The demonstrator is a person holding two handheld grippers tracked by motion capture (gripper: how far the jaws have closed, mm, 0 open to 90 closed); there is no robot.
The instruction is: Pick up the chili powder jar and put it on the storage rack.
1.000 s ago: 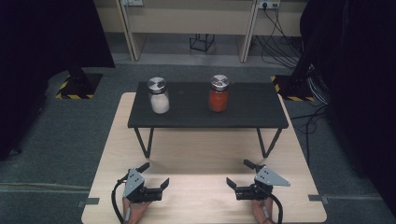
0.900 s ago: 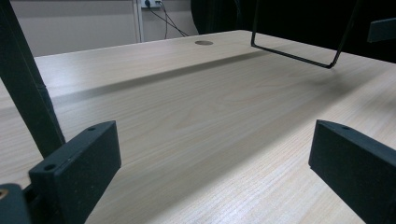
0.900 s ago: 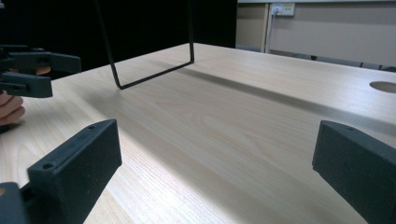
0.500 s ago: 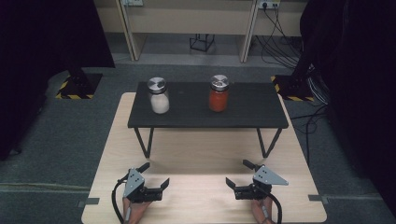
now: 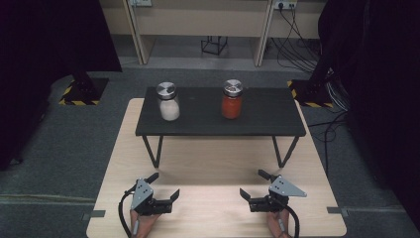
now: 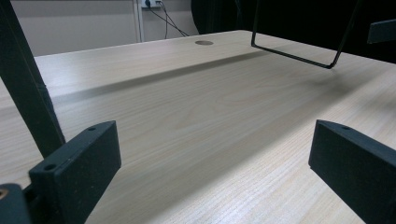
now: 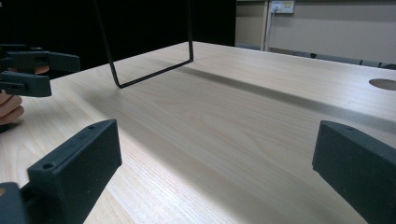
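Both grippers rest low on the worktop [image 5: 218,163], the left gripper [image 5: 162,186] at 7 o'clock and the right gripper [image 5: 253,184] at 5 o'clock, jaws apart and empty. On the black raised shelf [image 5: 198,124] at 12 o'clock stand a white-filled jar [image 5: 168,101] and a red-filled jar [image 5: 232,99], both lidded. A careless reach could topple either.

Black shelf [image 5: 267,124] on wooden table [image 5: 218,163]; cables [image 5: 292,34] on floor behind
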